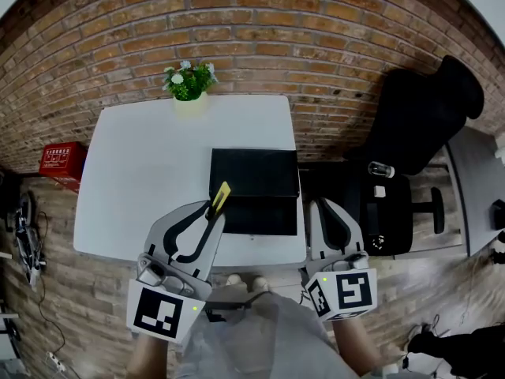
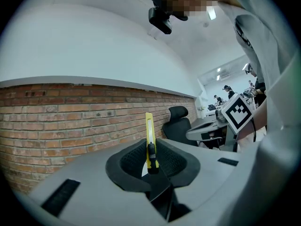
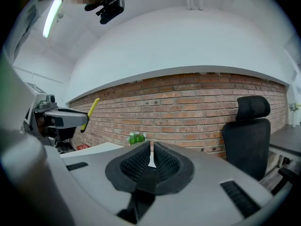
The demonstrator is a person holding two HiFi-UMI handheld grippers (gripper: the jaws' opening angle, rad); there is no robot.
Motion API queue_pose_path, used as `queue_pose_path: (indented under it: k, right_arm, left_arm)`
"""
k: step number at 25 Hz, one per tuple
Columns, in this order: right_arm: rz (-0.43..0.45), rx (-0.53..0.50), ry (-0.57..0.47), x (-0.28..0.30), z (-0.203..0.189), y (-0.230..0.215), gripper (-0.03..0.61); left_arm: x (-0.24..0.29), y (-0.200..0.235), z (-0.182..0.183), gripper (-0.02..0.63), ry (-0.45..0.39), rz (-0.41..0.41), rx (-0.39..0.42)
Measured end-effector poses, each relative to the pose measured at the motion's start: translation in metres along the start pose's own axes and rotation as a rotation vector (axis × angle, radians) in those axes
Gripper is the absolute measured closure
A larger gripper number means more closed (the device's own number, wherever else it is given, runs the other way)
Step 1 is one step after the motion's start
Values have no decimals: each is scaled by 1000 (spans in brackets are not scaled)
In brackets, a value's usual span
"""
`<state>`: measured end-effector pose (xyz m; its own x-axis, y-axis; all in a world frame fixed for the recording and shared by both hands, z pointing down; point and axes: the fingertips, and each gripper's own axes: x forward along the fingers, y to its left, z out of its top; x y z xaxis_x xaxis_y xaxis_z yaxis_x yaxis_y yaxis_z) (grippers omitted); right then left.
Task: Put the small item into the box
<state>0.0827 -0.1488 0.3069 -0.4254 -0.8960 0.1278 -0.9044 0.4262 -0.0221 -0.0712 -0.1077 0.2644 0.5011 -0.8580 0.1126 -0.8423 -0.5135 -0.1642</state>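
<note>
My left tongs [image 1: 215,212] are clamped on the yellow utility knife [image 1: 221,196], which stands up out of the pads near the near left edge of the black box [image 1: 254,172] on the white desk [image 1: 142,172]. My right tongs [image 1: 325,208] are drawn almost together with nothing between them, held off the desk's near right corner. As I judge it, the pickup is done and the knife is not yet in the box, so what is left is to carry it over the opening and let it go.
</note>
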Motion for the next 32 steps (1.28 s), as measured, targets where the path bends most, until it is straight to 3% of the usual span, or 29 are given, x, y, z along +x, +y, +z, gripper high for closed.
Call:
queue_pose_path:
  k: [6, 11, 22, 27, 32]
  right_arm:
    - [-48, -3, 42, -10, -13, -13, 525]
    - [-100, -10, 83, -21, -25, -28, 525]
    - [-176, 28, 150, -36, -53, -47, 525]
    - [-207, 48, 175, -40, -65, -53, 525]
    - [-220, 77, 185, -43, -74, -58, 525]
  left_arm:
    - [33, -9, -15, 539, 25, -118, 118]
    - [71, -21, -51, 540, 80, -217, 138]
    - [125, -60, -173, 540, 388, -489, 317]
    - [134, -73, -226, 539, 582, -602, 360]
    - [136, -86, -264, 538, 719, -702, 431]
